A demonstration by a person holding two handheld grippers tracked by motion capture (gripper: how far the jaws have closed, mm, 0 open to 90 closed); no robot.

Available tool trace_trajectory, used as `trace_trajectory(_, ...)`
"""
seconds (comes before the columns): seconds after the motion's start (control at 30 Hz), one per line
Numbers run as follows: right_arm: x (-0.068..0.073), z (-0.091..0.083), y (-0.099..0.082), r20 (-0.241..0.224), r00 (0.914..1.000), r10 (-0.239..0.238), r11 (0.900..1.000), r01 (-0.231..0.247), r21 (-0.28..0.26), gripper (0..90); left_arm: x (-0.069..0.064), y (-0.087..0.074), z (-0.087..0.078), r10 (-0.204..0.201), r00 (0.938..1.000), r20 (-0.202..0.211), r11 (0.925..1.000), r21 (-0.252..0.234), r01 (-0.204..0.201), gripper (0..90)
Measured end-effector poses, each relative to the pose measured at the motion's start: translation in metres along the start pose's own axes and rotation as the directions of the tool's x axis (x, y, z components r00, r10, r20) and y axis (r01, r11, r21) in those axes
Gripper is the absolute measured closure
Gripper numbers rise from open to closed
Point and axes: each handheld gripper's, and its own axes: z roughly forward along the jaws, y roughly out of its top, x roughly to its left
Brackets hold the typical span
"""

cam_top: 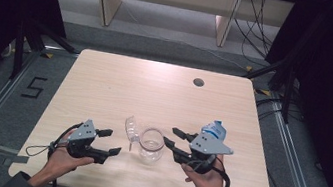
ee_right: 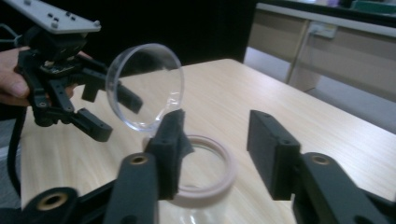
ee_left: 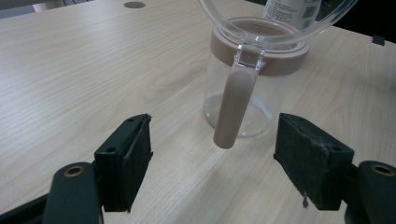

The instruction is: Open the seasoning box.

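1. The left tongs [cam_top: 113, 142] stand wide open with nothing between the pads; in the left gripper view the jar's hanging latch sits ahead of the gap, touching neither pad.
2. The right tongs [cam_top: 171, 138] stand partly open and hold nothing; in the right gripper view the jar's rim lies just beyond and below the pads.
3. The clear glass jar [cam_top: 151, 145] stands upright on the table between the two tongs, near both tips and apart from them. Its hinged lid [cam_top: 131, 128] is swung open and tilts up on the side toward the left tongs.
4. A bottle with a blue and white label [cam_top: 214, 129] stands just behind the right tongs, partly hidden by the grey plate on top of them.
5. Between each tongs and the jar there is a narrow strip of bare wood; beyond the jar, away from both tongs, the table [cam_top: 155, 86] lies open up to its far edge, with a small round hole [cam_top: 198, 82] near the far right corner.
6. Both hands rest close to the near table edge.
7. Outward from the table lie grey floor, metal rails on both sides, cables at the far right, and pale wooden furniture legs behind.
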Motion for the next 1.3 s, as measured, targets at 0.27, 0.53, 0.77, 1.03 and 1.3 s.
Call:
trace_trajectory(0.27, 0.0, -0.043, -0.011, 0.115, 0.9933, 0.012, 0.9998, -0.01, -0.018, 40.3, 0.001, 0.0, 0.001, 0.002, 1.0, 0.008, 1.0, -0.006, -0.002, 24.6)
trace_trajectory(0.53, -0.007, -0.067, -0.027, 0.197, 0.979, 0.052, 0.9986, -0.05, -0.014, 37.6, 0.001, 0.001, 0.001, 0.009, 1.0, 0.003, 1.0, 0.003, -0.009, 23.6)
trace_trajectory(0.77, -0.016, -0.083, -0.045, 0.263, 0.9568, 0.124, 0.9918, -0.128, -0.002, 34.6, 0.0, 0.001, 0.002, 0.003, 1.0, 0.0, 1.0, 0.006, -0.003, 23.5)
trace_trajectory(1.03, -0.03, -0.085, -0.059, 0.305, 0.9404, 0.151, 0.9874, -0.158, -0.001, 26.4, 0.001, 0.001, 0.003, 0.002, 0.9999, 0.015, 1.0, 0.001, -0.002, 23.6)
trace_trajectory(1.3, -0.04, -0.078, -0.07, 0.328, 0.9323, 0.153, 0.9846, -0.172, 0.029, 18.8, 0.001, 0.001, 0.003, 0.002, 0.9998, 0.017, 1.0, 0.0, -0.002, 23.5)
